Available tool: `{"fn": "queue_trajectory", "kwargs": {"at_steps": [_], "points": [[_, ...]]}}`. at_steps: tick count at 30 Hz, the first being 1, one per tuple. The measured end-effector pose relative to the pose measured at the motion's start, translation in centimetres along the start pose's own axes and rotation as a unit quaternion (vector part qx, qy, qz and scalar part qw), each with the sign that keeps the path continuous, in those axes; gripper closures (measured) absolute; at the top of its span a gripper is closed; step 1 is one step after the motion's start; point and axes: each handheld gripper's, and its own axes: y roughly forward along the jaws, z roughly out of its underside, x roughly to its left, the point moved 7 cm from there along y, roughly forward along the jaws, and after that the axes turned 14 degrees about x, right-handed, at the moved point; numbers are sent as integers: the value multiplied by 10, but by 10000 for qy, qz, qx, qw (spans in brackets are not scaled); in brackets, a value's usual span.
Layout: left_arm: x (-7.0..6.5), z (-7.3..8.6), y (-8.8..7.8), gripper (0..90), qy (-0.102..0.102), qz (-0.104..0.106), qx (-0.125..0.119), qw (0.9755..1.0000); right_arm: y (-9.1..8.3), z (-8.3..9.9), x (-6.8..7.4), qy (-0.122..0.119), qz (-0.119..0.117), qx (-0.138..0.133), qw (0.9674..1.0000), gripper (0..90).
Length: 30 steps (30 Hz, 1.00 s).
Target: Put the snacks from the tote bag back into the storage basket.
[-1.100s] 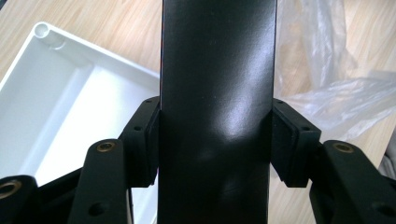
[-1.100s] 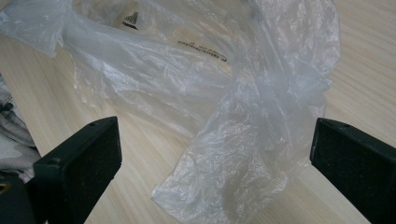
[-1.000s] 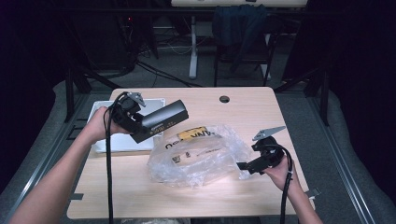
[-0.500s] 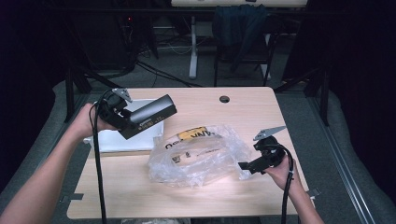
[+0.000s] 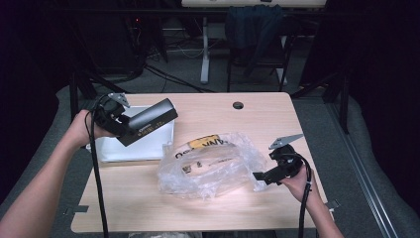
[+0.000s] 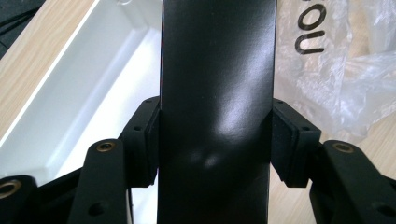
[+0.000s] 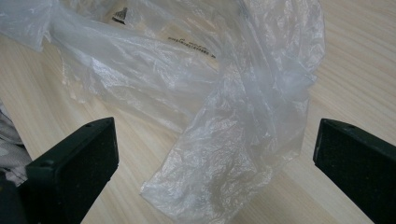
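Long black glossy box [image 5: 148,120] held over the shallow white rectangular tray [image 5: 111,151]; crumpled clear plastic bag [image 5: 213,166] lies mid-table.

In the high view the left gripper [image 5: 130,128], at the left of the frame, has its jaws clamped on the box's two sides, the box slanting up toward the centre. At the lower right, the right gripper [image 5: 258,177] rests by the bag's edge, jaws spread wide and gripping nothing, a bag corner lying between them on the light wooden table [image 5: 277,114].
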Motion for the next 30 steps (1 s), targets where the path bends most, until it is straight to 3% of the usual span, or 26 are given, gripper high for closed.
{"fn": "queue_trajectory", "kwargs": {"at_steps": [16,30], "points": [[20,23,8,434,-295,-20,1,9996,-1,-1,1,-12,13,-54,10000,0],[34,39,15,434,-330,-100,-10,9994,-2,-1,0,-12,14,-90,10000,0]]}}
